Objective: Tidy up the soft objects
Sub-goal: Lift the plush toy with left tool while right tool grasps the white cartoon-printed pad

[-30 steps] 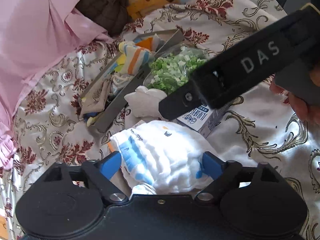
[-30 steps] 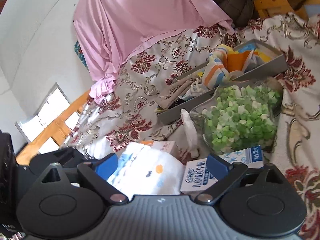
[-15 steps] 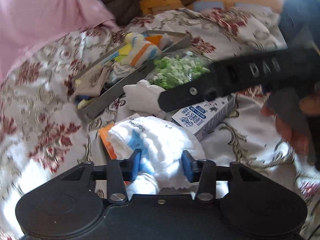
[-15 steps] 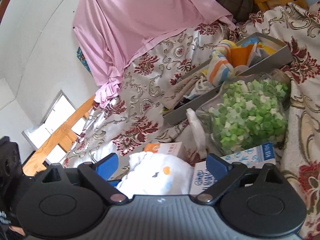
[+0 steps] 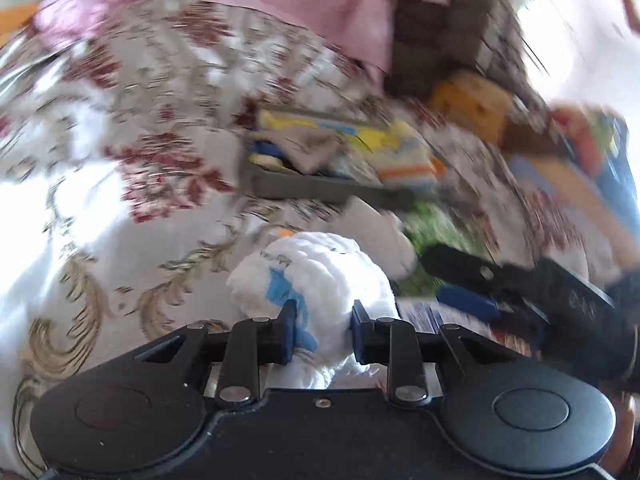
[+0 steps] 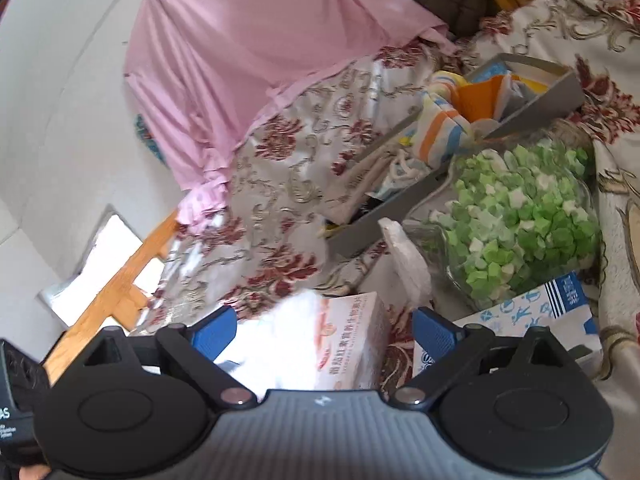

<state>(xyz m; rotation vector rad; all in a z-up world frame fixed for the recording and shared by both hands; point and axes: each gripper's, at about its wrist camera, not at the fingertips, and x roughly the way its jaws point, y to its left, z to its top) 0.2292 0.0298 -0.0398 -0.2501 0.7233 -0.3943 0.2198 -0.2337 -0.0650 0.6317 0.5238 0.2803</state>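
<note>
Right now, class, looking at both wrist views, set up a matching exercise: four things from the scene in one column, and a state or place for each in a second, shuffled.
Things:
1. left gripper
2. right gripper
3. striped sock
4. green paper stars

States or places:
a. in the clear bag
b. open, holding nothing
c. in the grey tray
d. shut on the white cloth

Pairs: 1-d, 2-b, 3-c, 4-a

Soft cloth on a glossy bedspread
The white crinkled muslin cloth (image 5: 320, 280) looks matt and puckered; beyond it, the floral satin bedspread (image 6: 280, 184) shines smooth.
</note>
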